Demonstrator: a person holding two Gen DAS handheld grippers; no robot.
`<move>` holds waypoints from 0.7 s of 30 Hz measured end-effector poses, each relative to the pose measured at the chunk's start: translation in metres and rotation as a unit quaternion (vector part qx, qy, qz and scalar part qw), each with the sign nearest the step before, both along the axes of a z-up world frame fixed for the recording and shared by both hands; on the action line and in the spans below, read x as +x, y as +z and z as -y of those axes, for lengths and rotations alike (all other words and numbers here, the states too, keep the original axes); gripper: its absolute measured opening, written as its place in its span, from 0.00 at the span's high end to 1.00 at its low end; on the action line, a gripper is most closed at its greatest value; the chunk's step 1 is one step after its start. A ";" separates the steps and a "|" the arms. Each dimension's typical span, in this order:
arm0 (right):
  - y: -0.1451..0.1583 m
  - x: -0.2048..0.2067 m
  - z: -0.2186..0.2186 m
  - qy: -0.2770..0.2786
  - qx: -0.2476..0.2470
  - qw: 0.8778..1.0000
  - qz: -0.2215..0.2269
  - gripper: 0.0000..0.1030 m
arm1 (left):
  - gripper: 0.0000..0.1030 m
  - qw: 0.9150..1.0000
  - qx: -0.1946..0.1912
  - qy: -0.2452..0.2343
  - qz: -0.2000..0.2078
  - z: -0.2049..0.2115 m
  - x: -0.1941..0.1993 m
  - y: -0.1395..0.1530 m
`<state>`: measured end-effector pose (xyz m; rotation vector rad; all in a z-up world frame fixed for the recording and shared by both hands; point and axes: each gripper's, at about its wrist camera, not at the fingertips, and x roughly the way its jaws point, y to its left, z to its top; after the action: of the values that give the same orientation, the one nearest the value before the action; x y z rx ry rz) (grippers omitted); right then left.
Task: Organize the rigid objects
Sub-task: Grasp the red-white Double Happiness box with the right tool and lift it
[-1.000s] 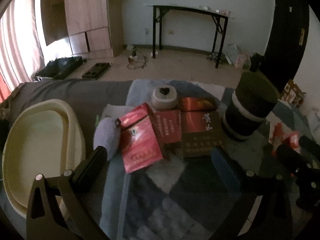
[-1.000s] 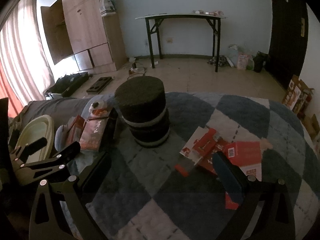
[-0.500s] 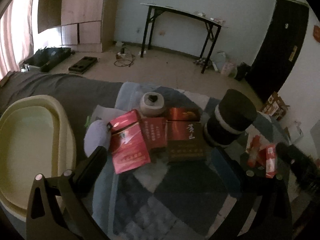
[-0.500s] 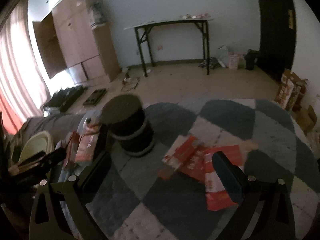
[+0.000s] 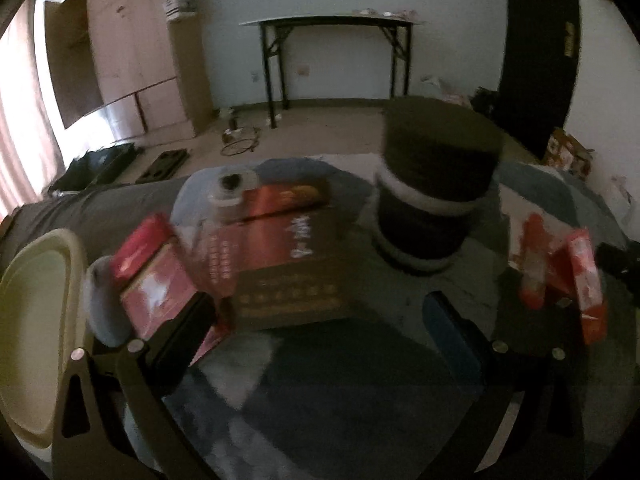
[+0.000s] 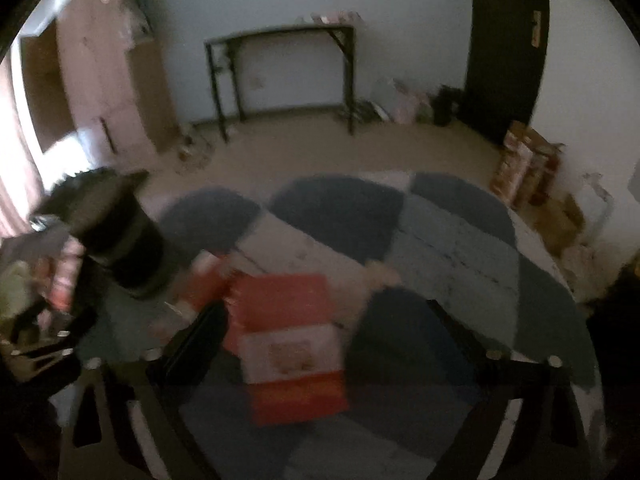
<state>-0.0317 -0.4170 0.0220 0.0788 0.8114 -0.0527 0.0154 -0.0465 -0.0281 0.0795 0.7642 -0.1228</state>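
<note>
Right tool (image 6: 324, 336): your jaws are closing, and the red and white box (image 6: 292, 344) lies between them; the near-left finger (image 6: 192, 340) is just beside the box's left edge, but the pads do not yet press on it as far as the blur lets you judge.
Left tool (image 5: 316, 320): your jaws stand wide with nothing gripped; the left finger (image 5: 180, 336) overlaps the near corner of a red pack (image 5: 156, 292), and whether it touches is unclear.
Where the boxes are: the red and white box lies flat on the checked blue rug (image 6: 460, 240), right of the dark round stool (image 6: 116, 232). In the left view, the large brown and red box (image 5: 288, 268) and other red packs sit in a cluster left of that stool, with a small round tin (image 5: 228, 196) at the far side.
Container: a cream tub (image 5: 36, 320) sits at the far left, beside the cluster, and looks empty in the part you can see.
Step in hand: you appear to be taking hold of the loose box on the right, probably to bring it to the group or the tub.
Next move: finish the close squarely on the box's two long sides, confirm it is pinched, then lift clear of the loose red packs (image 6: 208, 280) beside it.
Watch: the box is flat and low, so the fingers may need to sink into the rug pile to catch its edges.
</note>
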 end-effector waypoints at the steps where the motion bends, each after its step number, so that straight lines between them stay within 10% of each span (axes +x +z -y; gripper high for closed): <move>1: -0.002 0.001 -0.001 0.007 0.003 1.000 -0.003 0.11 | 0.00 1.000 -0.003 -0.003 0.000 0.001 -0.001 0.000; 16: -0.019 0.019 -0.003 0.054 0.033 0.997 -0.046 0.15 | 0.01 0.999 -0.040 -0.006 -0.008 -0.015 0.007 -0.001; 21: -0.023 0.020 -0.006 0.055 0.025 0.997 -0.051 0.30 | 0.30 0.999 -0.042 -0.002 -0.016 -0.020 0.010 -0.003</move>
<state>-0.0114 -0.4114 -0.0013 0.0786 0.9186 0.0687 0.0253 -0.0265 -0.0310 -0.0011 0.7898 -0.1592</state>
